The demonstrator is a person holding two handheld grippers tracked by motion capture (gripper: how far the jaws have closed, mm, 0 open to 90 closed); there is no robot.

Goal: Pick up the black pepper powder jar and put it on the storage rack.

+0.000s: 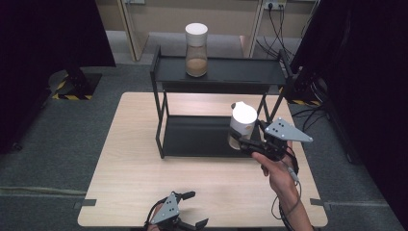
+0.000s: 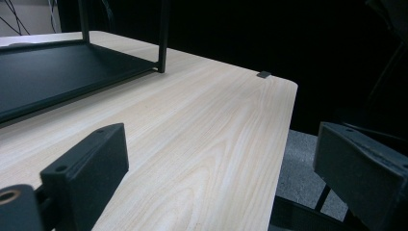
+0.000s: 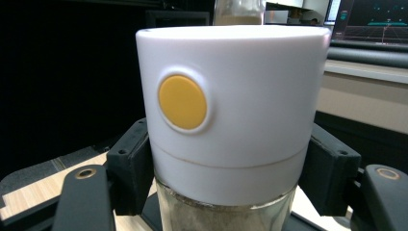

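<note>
At the table's near edge, about six o'clock in the high view, the left gripper [image 1: 186, 210] rests low over the wooden table [image 1: 130, 163], its jaws spread wide and holding nothing. Farther in, toward four o'clock of the table's middle, the right gripper [image 1: 240, 141] is clamped on a glass jar with a white lid [image 1: 242, 124], held upright at the front right corner of the black two-tier rack [image 1: 161, 67], seemingly above its lower shelf [image 1: 192, 137]. Farthest off, at twelve o'clock, a second jar [image 1: 196, 43], also white-lidded and holding a tan powder, stands on the rack's top shelf [image 1: 240, 72].

Judged from this layout, the work appears about half done: one jar is shelved, the other is in hand and has yet to be set down, though which shelf it is bound for cannot be told.

The right gripper view supplies what the overhead camera cannot: a round yellow button [image 3: 183, 102] on the lid [image 3: 231, 86] at nine o'clock, the jaws pressing the jar just below the lid, and pale contents in the glass [image 3: 216, 214]. The left gripper view offers bare tabletop [image 2: 207, 139], the rack's lower shelf [image 2: 48, 72] at ten o'clock and a small grey tab [image 2: 263, 74] at the table's far corner. The high view alone sets both jars and both tools in one frame.
</note>
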